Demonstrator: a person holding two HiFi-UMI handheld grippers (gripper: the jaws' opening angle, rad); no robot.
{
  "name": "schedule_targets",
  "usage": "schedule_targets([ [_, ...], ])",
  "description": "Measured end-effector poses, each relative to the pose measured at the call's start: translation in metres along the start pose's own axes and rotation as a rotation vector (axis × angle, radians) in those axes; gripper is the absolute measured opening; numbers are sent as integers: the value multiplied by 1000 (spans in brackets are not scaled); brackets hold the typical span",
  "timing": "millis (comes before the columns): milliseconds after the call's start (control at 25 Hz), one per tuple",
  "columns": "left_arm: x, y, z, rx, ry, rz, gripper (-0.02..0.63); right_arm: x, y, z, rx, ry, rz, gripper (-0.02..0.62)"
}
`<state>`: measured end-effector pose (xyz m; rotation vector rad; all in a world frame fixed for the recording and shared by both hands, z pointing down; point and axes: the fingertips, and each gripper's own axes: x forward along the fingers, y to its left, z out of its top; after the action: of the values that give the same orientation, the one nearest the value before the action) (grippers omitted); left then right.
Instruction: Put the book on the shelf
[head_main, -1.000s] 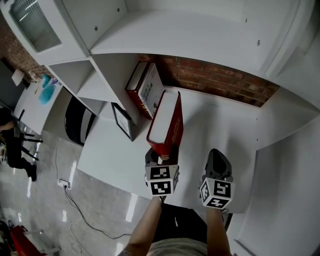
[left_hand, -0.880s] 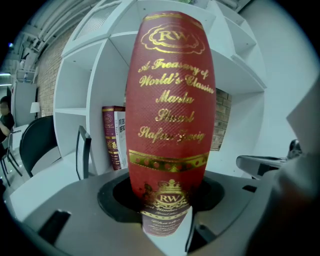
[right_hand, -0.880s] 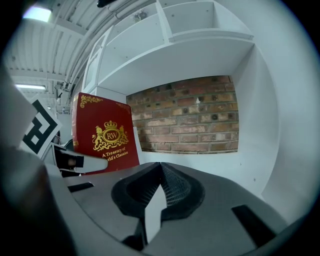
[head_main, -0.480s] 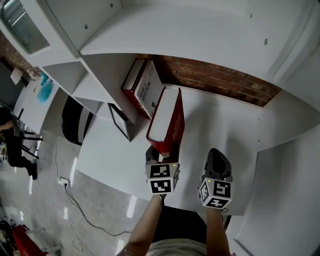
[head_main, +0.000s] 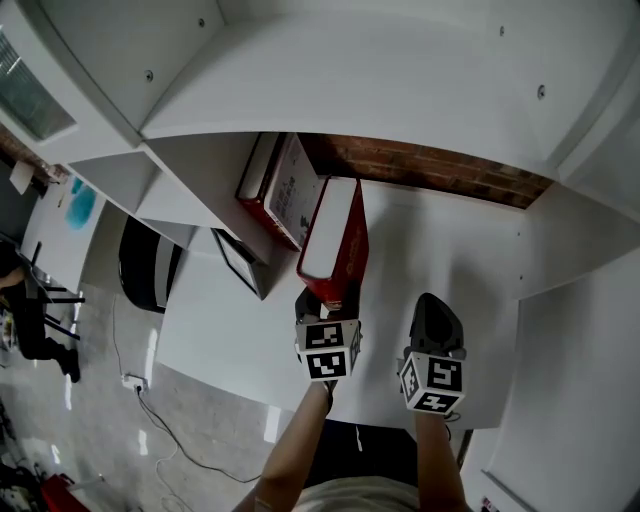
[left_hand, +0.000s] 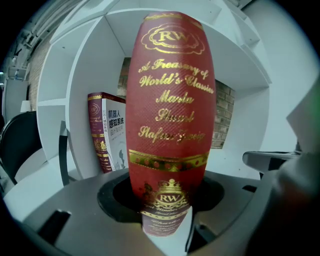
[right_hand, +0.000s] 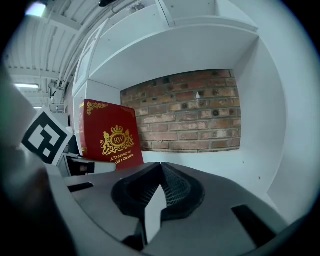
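Where left gripper (head_main: 322, 312) clamps, book (head_main: 333, 235) stands.

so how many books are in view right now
2. A thick red hardback with gold lettering is clamped upright in the left gripper. A red-spined book with a white cover stands behind it, by the left wall of the white shelf bay. More may be hidden.

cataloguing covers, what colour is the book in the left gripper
The book is red with gold lettering, clearest in the left gripper view.
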<state>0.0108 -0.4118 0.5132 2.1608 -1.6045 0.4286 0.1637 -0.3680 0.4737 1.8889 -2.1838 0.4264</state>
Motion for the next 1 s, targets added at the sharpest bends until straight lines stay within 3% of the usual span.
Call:
schedule_targets([
  [1000,63,14,9,67,7,-27,244,29,13,-5,-7,36,-29,15],
])
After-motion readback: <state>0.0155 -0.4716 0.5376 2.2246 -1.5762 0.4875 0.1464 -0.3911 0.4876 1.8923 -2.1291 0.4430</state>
